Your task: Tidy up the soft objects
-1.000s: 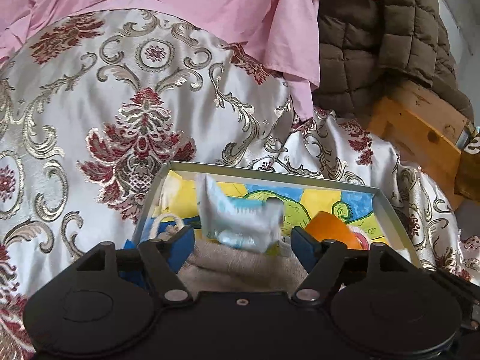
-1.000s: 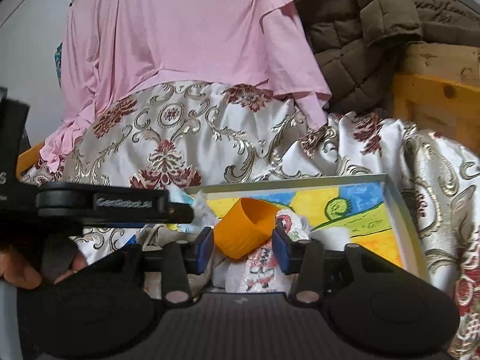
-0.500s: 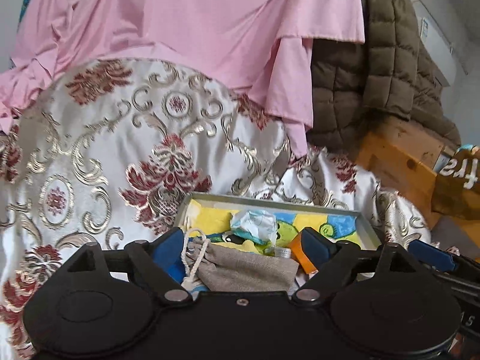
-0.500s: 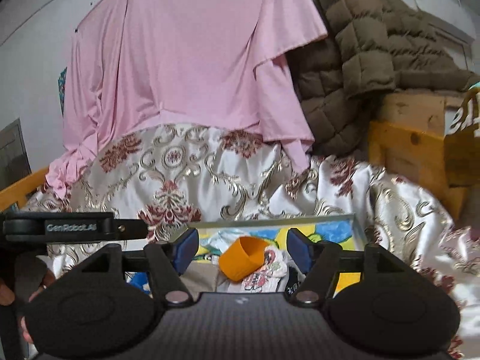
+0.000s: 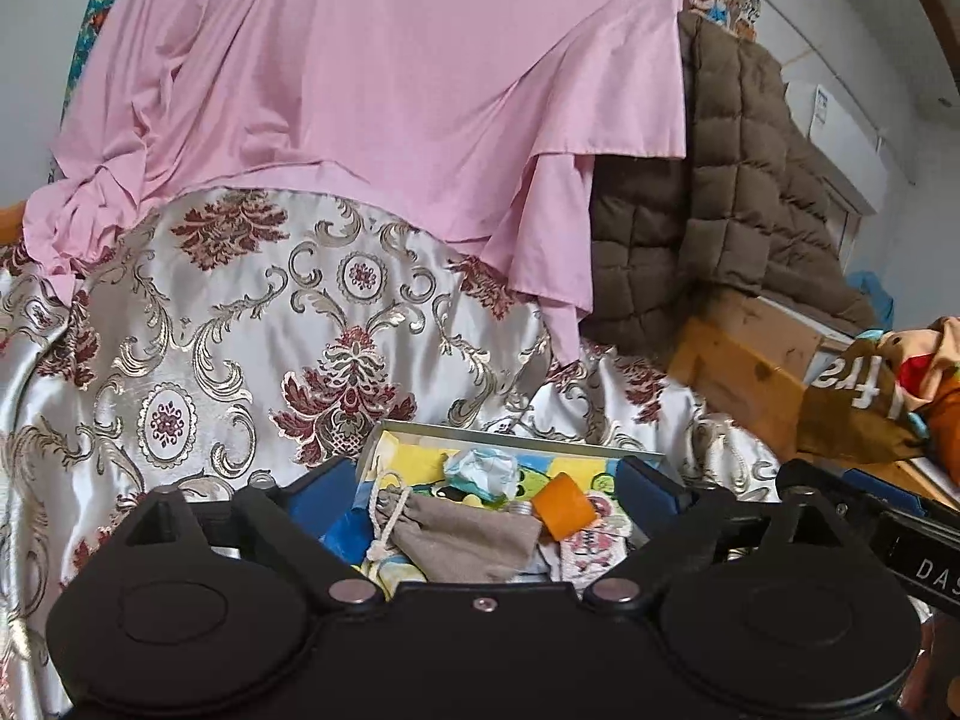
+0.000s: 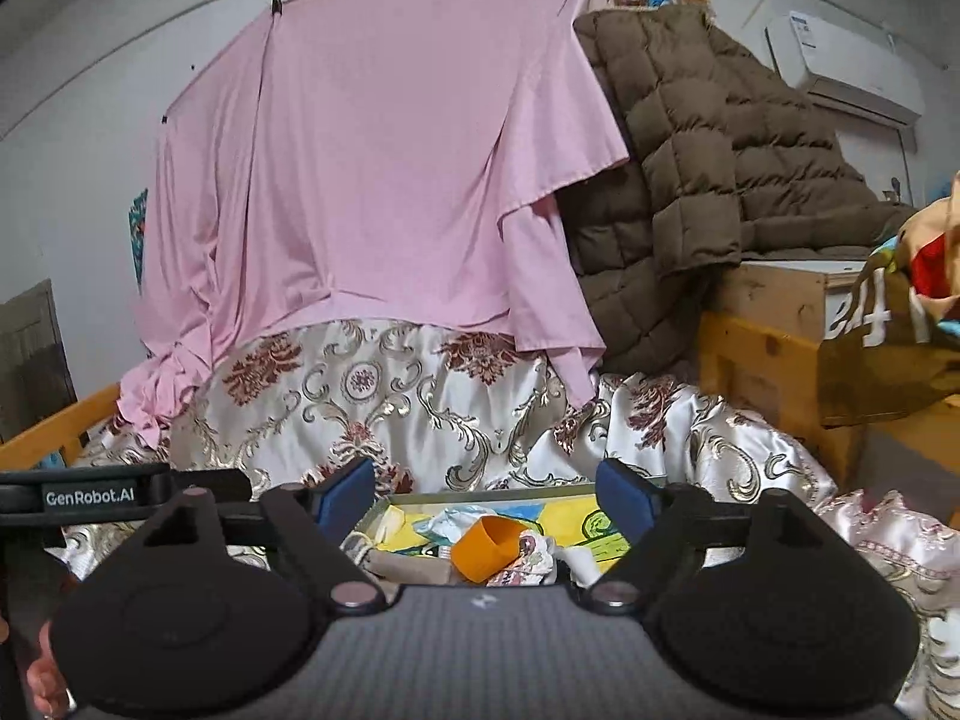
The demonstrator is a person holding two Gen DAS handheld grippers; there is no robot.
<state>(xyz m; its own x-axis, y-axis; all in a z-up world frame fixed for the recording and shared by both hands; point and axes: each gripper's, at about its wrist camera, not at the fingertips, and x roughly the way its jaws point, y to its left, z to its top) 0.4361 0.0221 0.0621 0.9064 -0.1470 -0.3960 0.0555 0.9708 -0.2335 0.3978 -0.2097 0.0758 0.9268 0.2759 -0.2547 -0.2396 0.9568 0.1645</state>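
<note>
A shallow metal tray [image 5: 516, 435] with a bright cartoon bottom lies on the brocade cloth [image 5: 252, 324]. In it are a grey drawstring pouch [image 5: 462, 537], a crumpled pale blue packet [image 5: 483, 471], an orange cup [image 5: 561, 507] on its side and a patterned cloth [image 5: 594, 540]. My left gripper [image 5: 483, 495] hangs above and short of the tray, its jaws opening with nothing between them. From the right wrist the same tray [image 6: 480, 498], orange cup [image 6: 486, 546] and pouch [image 6: 408, 567] lie below my right gripper [image 6: 483, 495], whose jaws are also opening and hold nothing.
A pink sheet [image 6: 372, 192] hangs behind the cloth-covered mound. A brown quilted jacket [image 6: 708, 168] drapes over wooden boxes [image 6: 768, 354] on the right. A printed brown bag [image 5: 870, 396] sits at far right. The other gripper's black body [image 6: 108, 495] shows at left.
Both grippers rose and drew back from the tray, which now looks smaller and lower in both views. Their jaws spread wider. The right jaws no longer flank the orange cup.
</note>
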